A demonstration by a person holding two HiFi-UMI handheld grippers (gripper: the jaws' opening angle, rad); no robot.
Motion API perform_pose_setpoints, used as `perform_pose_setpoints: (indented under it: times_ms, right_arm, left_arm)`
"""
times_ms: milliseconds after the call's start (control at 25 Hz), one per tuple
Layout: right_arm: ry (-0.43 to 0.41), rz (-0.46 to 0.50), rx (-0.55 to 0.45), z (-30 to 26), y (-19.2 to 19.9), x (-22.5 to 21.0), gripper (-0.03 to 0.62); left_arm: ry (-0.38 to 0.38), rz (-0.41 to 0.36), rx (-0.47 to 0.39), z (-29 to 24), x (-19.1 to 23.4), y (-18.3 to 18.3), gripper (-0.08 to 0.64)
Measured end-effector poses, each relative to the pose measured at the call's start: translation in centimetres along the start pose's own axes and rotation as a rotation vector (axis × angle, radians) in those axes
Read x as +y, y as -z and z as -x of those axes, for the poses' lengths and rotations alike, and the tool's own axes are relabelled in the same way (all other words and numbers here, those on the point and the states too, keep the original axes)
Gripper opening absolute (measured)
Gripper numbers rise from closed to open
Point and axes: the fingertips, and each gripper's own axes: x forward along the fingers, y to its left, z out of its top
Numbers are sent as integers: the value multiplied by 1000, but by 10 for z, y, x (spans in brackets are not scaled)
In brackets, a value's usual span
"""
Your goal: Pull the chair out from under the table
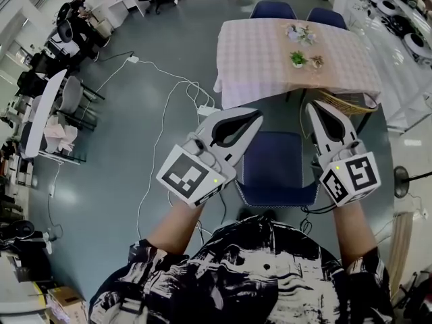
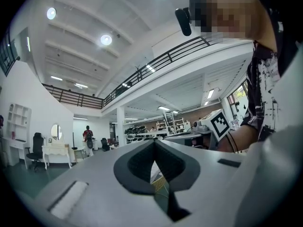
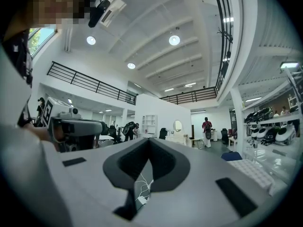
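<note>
The blue chair (image 1: 278,167) stands on the grey floor just in front of the table (image 1: 270,59) with its checked cloth; its seat lies between my two grippers in the head view. My left gripper (image 1: 256,115) hovers over the chair's left side, jaws shut and holding nothing. The right gripper (image 1: 312,105) is over the chair's right side, likewise shut and empty. In the left gripper view the left gripper (image 2: 154,143) has its tips meeting, with only the room beyond. The right gripper (image 3: 148,140) looks the same in its own view.
Two more blue chairs (image 1: 273,9) stand at the table's far side and a wicker seat (image 1: 345,102) at its near right corner. Small potted plants (image 1: 298,58) sit on the cloth. White cables and a power strip (image 1: 206,110) lie on the floor to the left.
</note>
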Motion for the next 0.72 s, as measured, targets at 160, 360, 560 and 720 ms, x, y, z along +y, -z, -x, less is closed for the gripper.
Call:
perform_pose_setpoints:
  times_ms: [160, 360, 560, 720]
  right_arm:
    - [7, 7, 2, 0, 2, -3, 2]
    - [5, 11, -1, 5, 0, -5, 2]
    - [0, 15, 2, 5, 4, -2, 2]
    - [-3, 16, 2, 9, 1, -3, 2]
  left_arm:
    - [-14, 7, 6, -2, 4, 4, 5]
    - [-26, 13, 14, -4, 4, 5, 5]
    - [-23, 13, 16, -4, 5, 7, 5]
    - [-17, 9, 20, -8, 1, 4, 5]
